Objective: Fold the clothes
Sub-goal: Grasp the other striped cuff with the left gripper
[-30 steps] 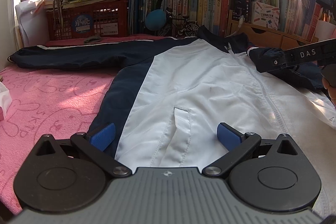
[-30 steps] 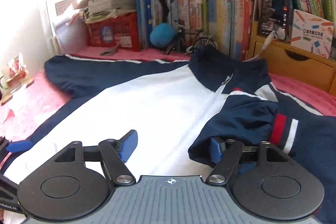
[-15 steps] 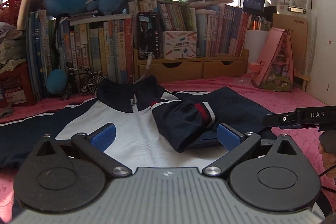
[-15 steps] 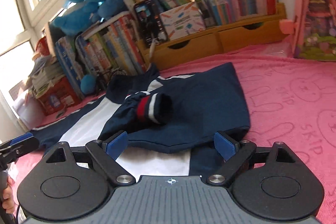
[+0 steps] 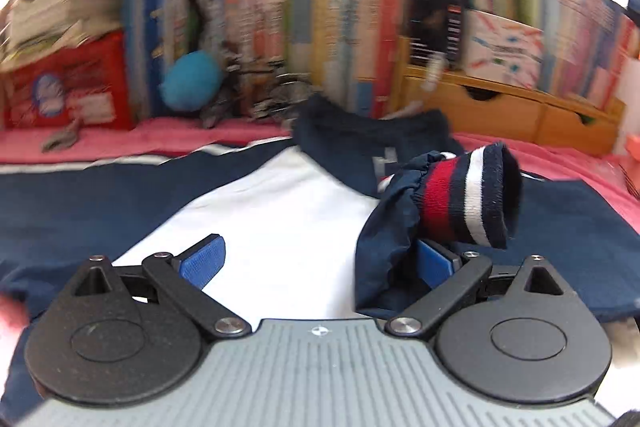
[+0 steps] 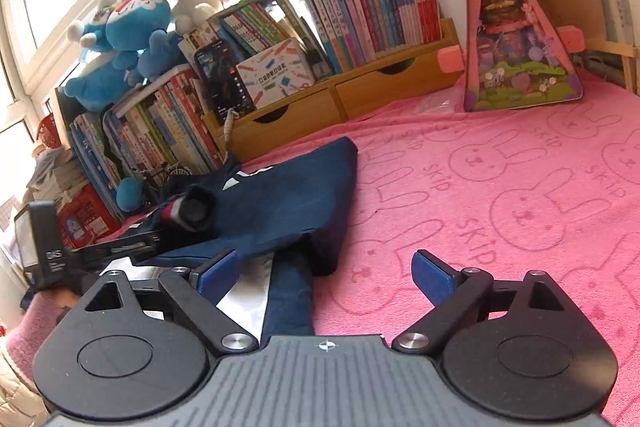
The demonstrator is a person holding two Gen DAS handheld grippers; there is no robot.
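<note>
We read "SKIP" on the pink blanket point(image 6: 500, 187); our right gripper point(image 6: 326, 269) is opening, empty; left gripper point(image 5: 318, 259) gapes over the jacket point(image 5: 280, 211).

Right hand-held gripper point(image 6: 326, 273) — jaws opening.

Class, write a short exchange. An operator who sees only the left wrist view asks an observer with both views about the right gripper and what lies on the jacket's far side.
Operator: I see the striped cuff by the left gripper. Where is the right gripper?
Observer: The right gripper is above the pink blanket, its fingers opening and gripping nothing.
Operator: Where does the jacket end?
Observer: Its folded navy edge ends near that gripper's left finger, with bare blanket beyond.
Operator: Any obstacle there?
Observer: A pink triangular toy pack stands by the wooden drawers, apart from the jacket.
</note>
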